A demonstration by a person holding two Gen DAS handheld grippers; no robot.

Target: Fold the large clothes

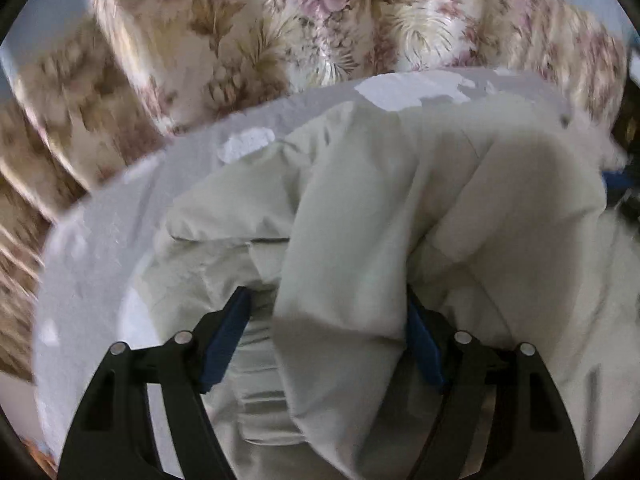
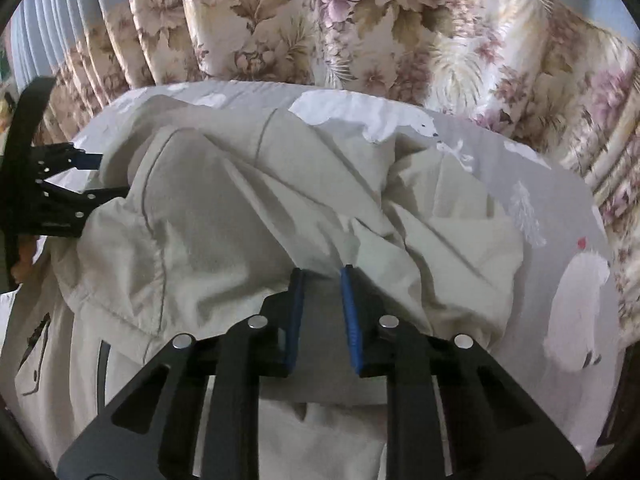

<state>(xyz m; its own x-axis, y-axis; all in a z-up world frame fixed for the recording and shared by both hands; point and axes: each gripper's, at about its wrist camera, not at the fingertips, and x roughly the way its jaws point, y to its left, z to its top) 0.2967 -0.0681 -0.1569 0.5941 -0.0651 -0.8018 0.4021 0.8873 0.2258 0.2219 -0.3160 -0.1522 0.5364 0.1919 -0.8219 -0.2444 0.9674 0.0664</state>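
1 grey bear-print sheet (image 2: 520, 168) carries the bunched cream garment (image 2: 224, 216), reaching its far edge. Left gripper (image 1: 326, 304) gapes around a fold; right gripper (image 2: 322, 276) pinches cloth. Only the right view shows both grippers.

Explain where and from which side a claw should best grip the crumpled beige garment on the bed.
Probably the raised ridge of the beige garment, approached from above and the near side: it stands proud of the grey bedsheet, so the pads can close across it.

Both wrist cams are looking steeply down, close over the same pale garment (image 1: 360, 208) (image 2: 224, 208), curtain (image 2: 360, 20) far behind.
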